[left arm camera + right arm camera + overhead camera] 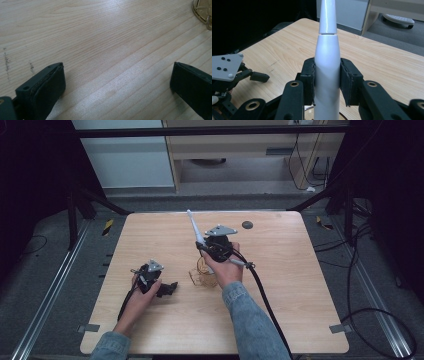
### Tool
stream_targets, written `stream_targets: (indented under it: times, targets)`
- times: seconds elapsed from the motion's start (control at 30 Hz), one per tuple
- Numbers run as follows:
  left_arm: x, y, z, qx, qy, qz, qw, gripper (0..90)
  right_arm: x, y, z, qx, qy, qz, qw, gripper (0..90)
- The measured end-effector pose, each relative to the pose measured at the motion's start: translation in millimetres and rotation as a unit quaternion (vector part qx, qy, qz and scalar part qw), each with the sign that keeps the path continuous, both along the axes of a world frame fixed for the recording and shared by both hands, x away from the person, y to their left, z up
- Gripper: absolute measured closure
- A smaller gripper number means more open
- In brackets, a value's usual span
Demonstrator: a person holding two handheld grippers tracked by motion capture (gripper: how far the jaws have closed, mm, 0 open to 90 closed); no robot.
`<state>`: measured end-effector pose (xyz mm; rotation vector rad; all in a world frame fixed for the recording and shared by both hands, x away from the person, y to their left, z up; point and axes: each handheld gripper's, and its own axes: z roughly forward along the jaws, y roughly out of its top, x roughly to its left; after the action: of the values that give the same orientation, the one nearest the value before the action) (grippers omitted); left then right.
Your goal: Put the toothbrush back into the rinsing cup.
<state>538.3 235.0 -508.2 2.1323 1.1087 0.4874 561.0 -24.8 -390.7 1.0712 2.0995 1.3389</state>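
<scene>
Tongs in the right hand [327,82] squeeze a white electric toothbrush [327,62] by its fat handle, holding it up above the middle of the table [280,310] with its thin end slanting up toward the far edge. Left tongs [117,87] rest low on the wood near the front left, jaws wide apart with only bare wood between them, and a gold wire holder [202,272] sits between the two hands. Bare wood spreads out on the right side, and grey floor and black cables lie around the table.
</scene>
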Motion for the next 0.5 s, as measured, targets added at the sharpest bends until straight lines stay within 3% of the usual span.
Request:
stream_targets:
  times: [0.5]
  targets:
    - [0.0,0.0,0.0,0.0,0.0,0.0,1.0,0.0,-1.3,-3.2,-8.1,-0.004,0.01,-0.001,0.9999,66.7]
